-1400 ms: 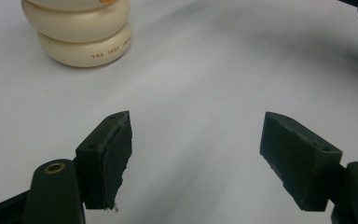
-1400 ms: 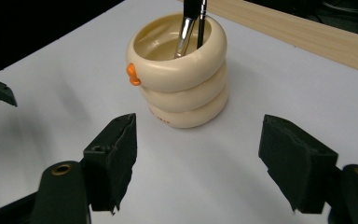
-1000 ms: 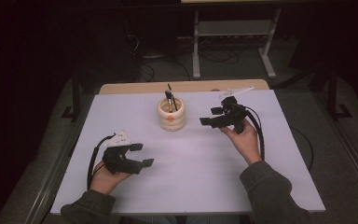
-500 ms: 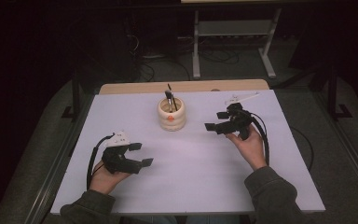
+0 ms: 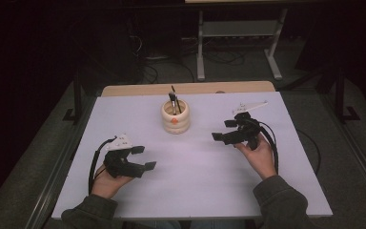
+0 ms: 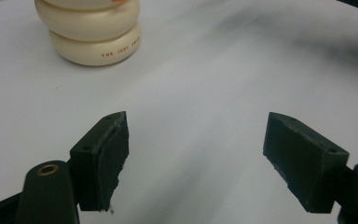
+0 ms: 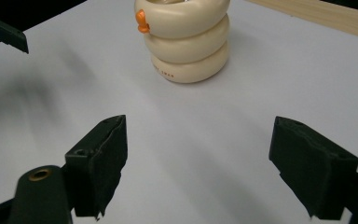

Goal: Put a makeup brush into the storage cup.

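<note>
**Both tools wide, cup untouched**

I've got the ribbed cream cup [image 5: 175, 117] standing upright at the back-centre of the white surface [image 5: 195, 191], w/ dark brushes [image 5: 174, 101] sticking out of it. My left tool [image 5: 141, 158] sits near-left of the cup, well apart from it, jaws wide, nothing btwn them. My right tool [image 5: 223, 130] is right of the cup, pointing toward it; its jaws have just been opening, now wide & empty. Orange nub [image 7: 141, 21] shows on the cup's side.

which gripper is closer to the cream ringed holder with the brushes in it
The right gripper, though not by much. It sits open to the holder's right, slightly nearer the person. The left gripper rests open farther toward the person, to the holder's left.
</note>
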Demonstrator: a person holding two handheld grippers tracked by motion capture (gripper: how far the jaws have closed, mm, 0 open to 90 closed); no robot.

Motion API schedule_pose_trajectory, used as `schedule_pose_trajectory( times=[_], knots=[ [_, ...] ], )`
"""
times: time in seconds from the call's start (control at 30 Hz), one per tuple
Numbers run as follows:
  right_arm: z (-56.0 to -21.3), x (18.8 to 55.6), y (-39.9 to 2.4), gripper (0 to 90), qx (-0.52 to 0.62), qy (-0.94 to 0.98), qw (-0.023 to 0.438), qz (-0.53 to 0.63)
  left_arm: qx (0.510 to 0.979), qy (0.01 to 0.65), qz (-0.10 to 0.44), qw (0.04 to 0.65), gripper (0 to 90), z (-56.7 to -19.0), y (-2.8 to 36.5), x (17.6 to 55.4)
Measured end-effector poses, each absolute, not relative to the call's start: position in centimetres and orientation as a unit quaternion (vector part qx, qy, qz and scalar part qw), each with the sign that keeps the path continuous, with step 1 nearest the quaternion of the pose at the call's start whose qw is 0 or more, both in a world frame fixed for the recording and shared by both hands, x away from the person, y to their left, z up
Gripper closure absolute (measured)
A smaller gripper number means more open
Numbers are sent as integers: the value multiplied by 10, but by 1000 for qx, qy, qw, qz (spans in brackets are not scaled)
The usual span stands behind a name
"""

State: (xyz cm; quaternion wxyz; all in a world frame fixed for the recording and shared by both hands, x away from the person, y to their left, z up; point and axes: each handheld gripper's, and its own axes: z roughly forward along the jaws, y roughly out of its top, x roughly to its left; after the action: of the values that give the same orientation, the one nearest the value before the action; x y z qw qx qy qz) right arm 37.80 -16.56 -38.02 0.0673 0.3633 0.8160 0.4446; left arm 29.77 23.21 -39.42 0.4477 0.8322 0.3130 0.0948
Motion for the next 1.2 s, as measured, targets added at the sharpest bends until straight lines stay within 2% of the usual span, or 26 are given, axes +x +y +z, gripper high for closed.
schedule_pose_trajectory(
  times=[0.97,1.2],
  knots=[
    [-400,336,-195,155,379,814,60,437,828,320,102,450,221,-394,244,294],
    [-408,324,-200,155,385,813,53,433,824,335,106,444,225,-405,251,288]
  ],
)
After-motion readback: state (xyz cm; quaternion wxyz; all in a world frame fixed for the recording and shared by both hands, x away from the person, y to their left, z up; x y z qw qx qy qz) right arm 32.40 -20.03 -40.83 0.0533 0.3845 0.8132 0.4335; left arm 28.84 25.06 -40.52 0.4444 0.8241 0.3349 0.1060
